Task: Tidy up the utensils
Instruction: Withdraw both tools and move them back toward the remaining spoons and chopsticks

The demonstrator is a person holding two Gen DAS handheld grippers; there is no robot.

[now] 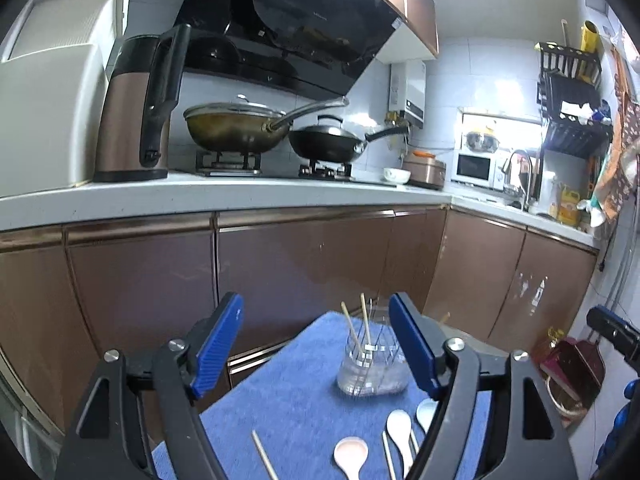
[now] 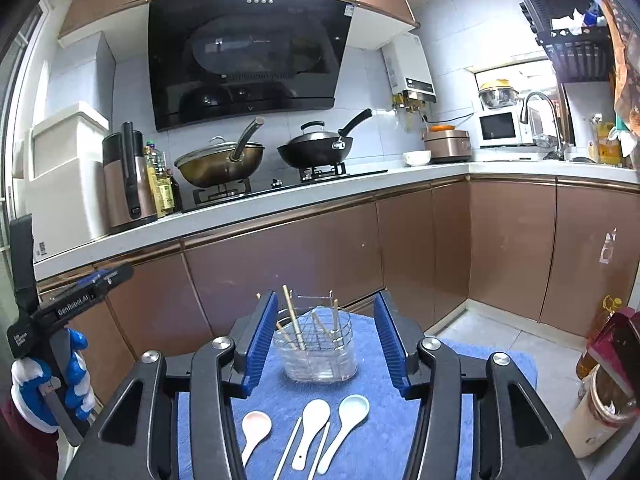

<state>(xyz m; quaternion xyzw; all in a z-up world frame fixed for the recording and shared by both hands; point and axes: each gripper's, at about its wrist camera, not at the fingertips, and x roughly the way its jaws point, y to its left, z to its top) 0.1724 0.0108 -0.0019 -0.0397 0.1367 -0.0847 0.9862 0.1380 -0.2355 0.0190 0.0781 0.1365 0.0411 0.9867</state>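
Left wrist view: left gripper [image 1: 316, 344] fingers spread wide, holding nothing, clear utensil holder [image 1: 370, 364] with chopsticks [image 1: 354, 330] standing center-right on the blue mat [image 1: 288, 404].

Right wrist view: right gripper [image 2: 326, 344] fingers apart too, framing the holder mid-frame, three spoons [image 2: 316, 420] lying flat near the bottom.

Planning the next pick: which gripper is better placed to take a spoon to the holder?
Right, probably. The right gripper is open, with the three spoons centred below its fingers and the holder straight ahead. In the left gripper's view the spoons lie off to its right.
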